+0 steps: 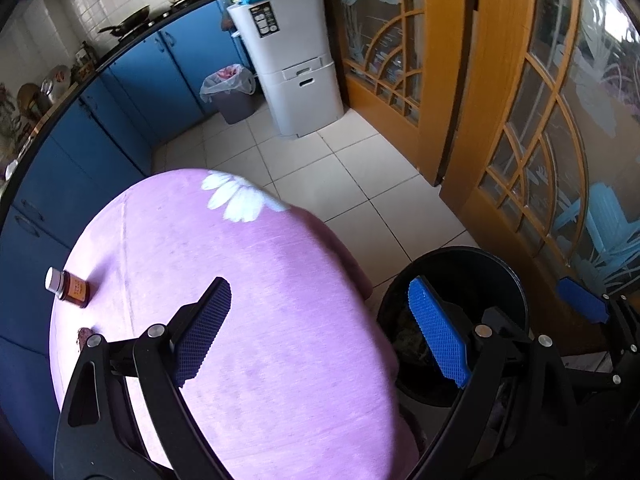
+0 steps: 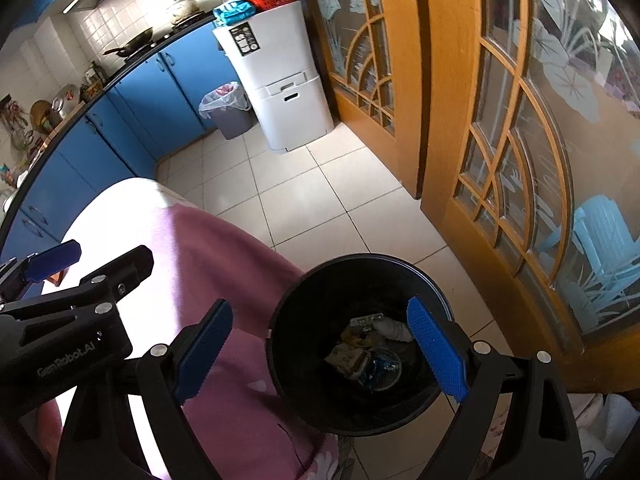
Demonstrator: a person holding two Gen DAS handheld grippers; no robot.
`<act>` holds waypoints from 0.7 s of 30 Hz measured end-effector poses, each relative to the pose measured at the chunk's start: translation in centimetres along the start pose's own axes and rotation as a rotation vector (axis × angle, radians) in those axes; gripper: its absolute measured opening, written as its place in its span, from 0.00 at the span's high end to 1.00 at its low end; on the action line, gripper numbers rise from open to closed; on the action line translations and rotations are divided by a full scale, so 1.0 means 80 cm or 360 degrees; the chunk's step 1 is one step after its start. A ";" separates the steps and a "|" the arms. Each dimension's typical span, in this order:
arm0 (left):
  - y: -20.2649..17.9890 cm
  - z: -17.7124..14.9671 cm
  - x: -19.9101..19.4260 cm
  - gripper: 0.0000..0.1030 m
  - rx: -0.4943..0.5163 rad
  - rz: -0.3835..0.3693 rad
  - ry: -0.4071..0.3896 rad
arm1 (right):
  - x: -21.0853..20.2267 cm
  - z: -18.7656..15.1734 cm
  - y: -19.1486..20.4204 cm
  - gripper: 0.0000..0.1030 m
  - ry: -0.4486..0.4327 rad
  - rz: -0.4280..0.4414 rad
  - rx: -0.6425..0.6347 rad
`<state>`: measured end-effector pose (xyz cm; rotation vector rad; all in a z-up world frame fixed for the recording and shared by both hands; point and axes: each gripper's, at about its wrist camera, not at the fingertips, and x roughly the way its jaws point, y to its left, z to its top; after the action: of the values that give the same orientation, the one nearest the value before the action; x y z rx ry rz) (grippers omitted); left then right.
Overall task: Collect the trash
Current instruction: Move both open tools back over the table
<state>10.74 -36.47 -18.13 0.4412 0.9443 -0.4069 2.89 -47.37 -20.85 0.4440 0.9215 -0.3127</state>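
Right wrist view: both grippers spread wide and empty over the table edge and the black trash bin (image 2: pixel 360 344).

Right gripper (image 2: pixel 320 350) hangs above the bin, wrappers (image 2: pixel 352 354) lying at its bottom; left gripper (image 1: pixel 320 330) hovers over the pink tablecloth (image 1: pixel 248 280), a small brown bottle (image 1: pixel 68 286) lying far to its left.

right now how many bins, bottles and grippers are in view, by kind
bins: 2, black bin by the table, grey bin with a bag liner by the cabinets
bottles: 1, brown bottle on the table
grippers: 2, left, right, both open and empty
total: 5
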 end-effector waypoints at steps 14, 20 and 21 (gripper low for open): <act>0.170 -0.051 -0.024 0.11 -0.0379 0.0112 -0.0018 | 0.001 -0.010 0.159 0.07 0.0023 0.0113 -0.0343; 0.261 -0.088 -0.026 0.11 -0.0567 0.0185 0.0010 | 0.014 -0.029 0.252 0.07 0.0072 0.0171 -0.0552; 0.278 -0.095 -0.027 0.11 -0.0604 0.0189 0.0014 | 0.015 -0.032 0.268 0.07 0.0079 0.0180 -0.0586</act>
<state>15.88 -13.53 -16.20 0.1513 0.9730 -0.1126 11.26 -27.64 -18.21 0.1633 0.9738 -0.0257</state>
